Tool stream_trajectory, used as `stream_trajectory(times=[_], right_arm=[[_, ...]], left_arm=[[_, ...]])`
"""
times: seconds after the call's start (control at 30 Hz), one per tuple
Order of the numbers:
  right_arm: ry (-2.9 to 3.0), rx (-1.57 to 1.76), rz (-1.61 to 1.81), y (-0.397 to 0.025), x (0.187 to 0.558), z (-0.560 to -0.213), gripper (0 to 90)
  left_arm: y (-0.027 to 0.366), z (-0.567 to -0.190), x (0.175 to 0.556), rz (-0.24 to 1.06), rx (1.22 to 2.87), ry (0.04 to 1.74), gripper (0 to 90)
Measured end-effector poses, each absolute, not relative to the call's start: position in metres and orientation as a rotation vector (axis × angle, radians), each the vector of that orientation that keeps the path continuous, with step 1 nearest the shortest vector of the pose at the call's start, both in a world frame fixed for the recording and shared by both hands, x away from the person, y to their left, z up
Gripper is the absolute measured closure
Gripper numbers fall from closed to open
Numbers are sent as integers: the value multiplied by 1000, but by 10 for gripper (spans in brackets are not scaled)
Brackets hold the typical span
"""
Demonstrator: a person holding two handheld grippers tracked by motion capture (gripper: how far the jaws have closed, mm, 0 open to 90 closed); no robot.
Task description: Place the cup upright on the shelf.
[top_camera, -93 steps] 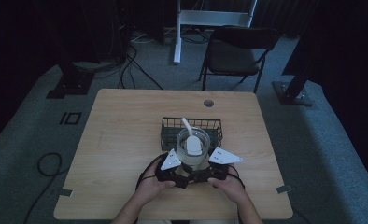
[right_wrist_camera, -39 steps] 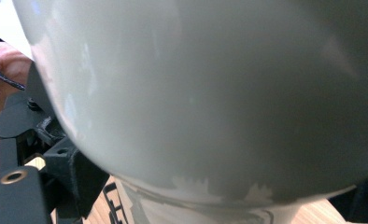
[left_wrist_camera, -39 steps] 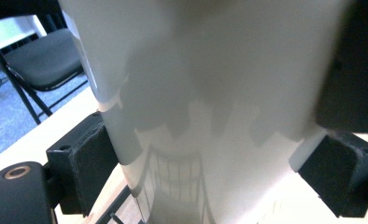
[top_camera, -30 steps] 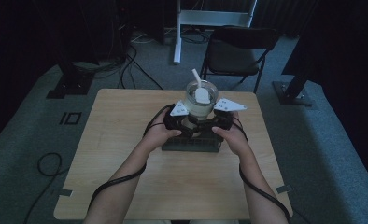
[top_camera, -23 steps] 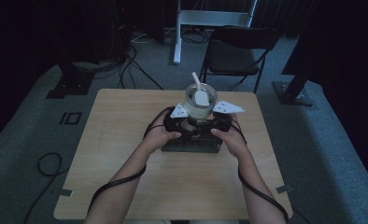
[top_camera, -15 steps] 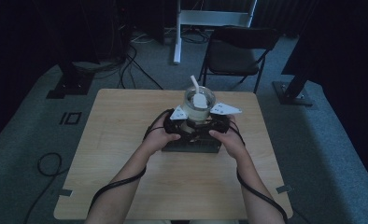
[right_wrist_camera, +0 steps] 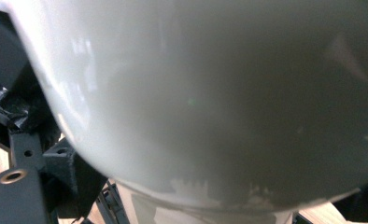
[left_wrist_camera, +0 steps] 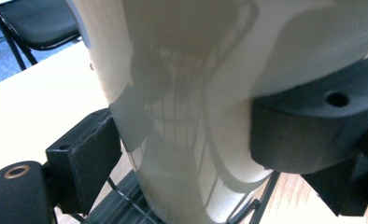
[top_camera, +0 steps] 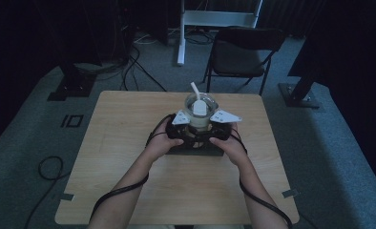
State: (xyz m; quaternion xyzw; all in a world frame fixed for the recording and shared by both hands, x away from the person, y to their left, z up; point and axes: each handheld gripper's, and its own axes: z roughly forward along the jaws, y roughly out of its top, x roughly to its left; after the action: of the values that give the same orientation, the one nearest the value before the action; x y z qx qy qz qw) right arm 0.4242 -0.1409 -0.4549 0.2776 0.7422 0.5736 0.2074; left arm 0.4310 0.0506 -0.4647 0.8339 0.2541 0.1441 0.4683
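A white bowl [top_camera: 201,107] with a white spoon [top_camera: 195,90] standing in it hangs over a black wire basket [top_camera: 195,149] at the table's middle. My left gripper [top_camera: 188,126] presses on the bowl's left side and my right gripper [top_camera: 214,126] on its right side. In the left gripper view the bowl's pale foot [left_wrist_camera: 187,140] sits tight between the two black jaws of the left gripper [left_wrist_camera: 182,154]. Seen from the right gripper view, the bowl's wall [right_wrist_camera: 210,93] is very close, with a jaw at each lower corner and the right gripper [right_wrist_camera: 187,207] closed on it.
The wooden table [top_camera: 124,143] has bare room left, right and in front of the basket. A black folding chair [top_camera: 241,52] stands beyond the far edge. Cables [top_camera: 129,188] trail from both grippers along the person's forearms.
Three seconds ago the bowl sat low at the basket near the person. It was then raised, and over the last second it has come down a little toward the basket.
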Motion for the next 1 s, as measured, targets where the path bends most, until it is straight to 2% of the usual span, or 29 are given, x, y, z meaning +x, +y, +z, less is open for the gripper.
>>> stream_trajectory(times=[0.17, 1.0], right_arm=[[2038, 766, 1605, -140, 422, -458, 86], [1959, 852, 1552, -136, 411, -460, 86]], left_arm=[[47, -468, 426, 399, 2022, 640, 114], [44, -471, 418, 410, 1936, 706, 112]])
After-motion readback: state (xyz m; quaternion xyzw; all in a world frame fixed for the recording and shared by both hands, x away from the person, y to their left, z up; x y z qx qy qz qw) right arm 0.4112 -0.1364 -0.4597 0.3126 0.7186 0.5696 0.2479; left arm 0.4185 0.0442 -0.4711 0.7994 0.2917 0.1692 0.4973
